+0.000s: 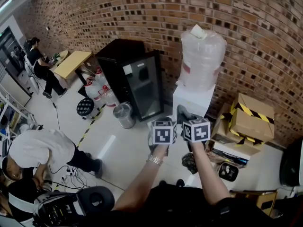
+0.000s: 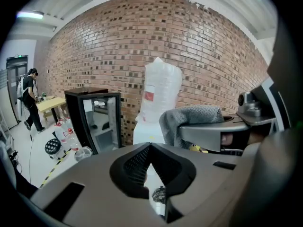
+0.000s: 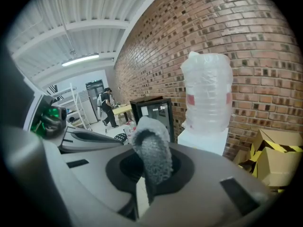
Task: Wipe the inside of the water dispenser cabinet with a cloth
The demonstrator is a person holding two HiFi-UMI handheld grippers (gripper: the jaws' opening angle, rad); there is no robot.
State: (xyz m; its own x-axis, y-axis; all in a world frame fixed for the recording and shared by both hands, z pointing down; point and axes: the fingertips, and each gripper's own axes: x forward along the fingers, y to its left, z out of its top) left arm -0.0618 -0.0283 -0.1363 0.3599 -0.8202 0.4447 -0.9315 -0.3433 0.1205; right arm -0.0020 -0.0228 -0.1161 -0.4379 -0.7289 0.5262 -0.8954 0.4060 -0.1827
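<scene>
The white water dispenser (image 1: 195, 98) stands against the brick wall, with a plastic-wrapped bottle (image 1: 202, 56) on top. Its cabinet front is hidden behind my grippers. My right gripper (image 1: 187, 115) is held in the air in front of it, shut on a grey cloth (image 3: 151, 157) that sticks up from the jaws; the cloth (image 2: 191, 117) also shows in the left gripper view. My left gripper (image 1: 163, 124) hangs just to its left with its jaws shut (image 2: 150, 149) and nothing between them. The dispenser (image 3: 203, 140) is still some way off.
A black glass-door fridge (image 1: 139, 82) stands left of the dispenser, with a metal bin (image 1: 124, 115) in front. Cardboard boxes (image 1: 251, 117) are piled on the right. Water bottles (image 1: 97, 91) and a black stool (image 1: 85, 107) sit further left. One person (image 1: 38, 150) crouches at the lower left.
</scene>
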